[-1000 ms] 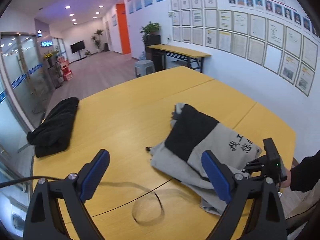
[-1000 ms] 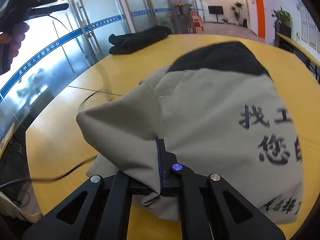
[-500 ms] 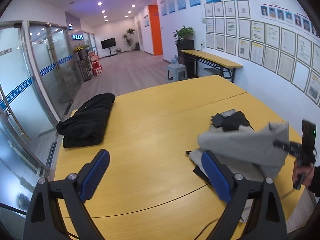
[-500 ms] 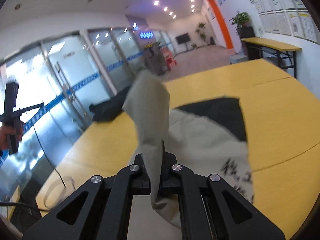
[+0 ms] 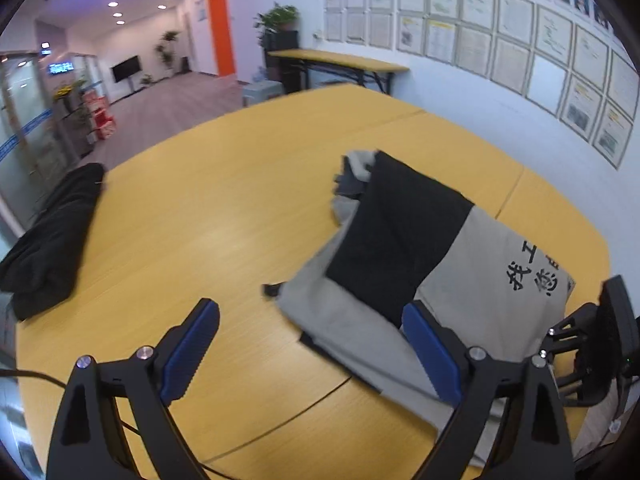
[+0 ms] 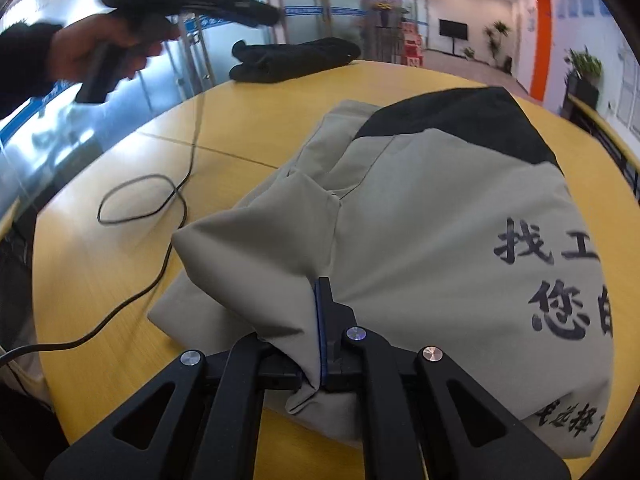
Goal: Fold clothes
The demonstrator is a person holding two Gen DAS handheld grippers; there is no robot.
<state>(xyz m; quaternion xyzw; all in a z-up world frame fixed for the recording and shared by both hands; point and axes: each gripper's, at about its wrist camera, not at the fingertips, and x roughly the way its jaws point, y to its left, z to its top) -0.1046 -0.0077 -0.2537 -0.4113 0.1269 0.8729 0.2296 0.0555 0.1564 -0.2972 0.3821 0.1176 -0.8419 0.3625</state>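
A grey garment point(image 5: 480, 280) with a black panel and black printed characters lies bunched on the yellow table point(image 5: 200, 220). In the right wrist view, my right gripper point(image 6: 320, 300) pinches a fold of this garment point(image 6: 420, 220) near its front edge. Its jaws are just starting to open, with the cloth still between them. My left gripper point(image 5: 310, 310) is open, its blue pads wide apart above the table at the garment's left edge, holding nothing. In the right wrist view a hand holds the left gripper point(image 6: 180, 0) up at the top left.
A folded black garment point(image 5: 52, 232) lies at the far left end of the table point(image 6: 292, 58). A black cable point(image 6: 140, 200) loops across the tabletop left of the grey garment. A wall of framed papers runs along the right; a side table stands behind.
Half a second ago the right gripper held the grey fold high in the air; it has now brought it down onto the garment. The left gripper has sunk closer to the table.
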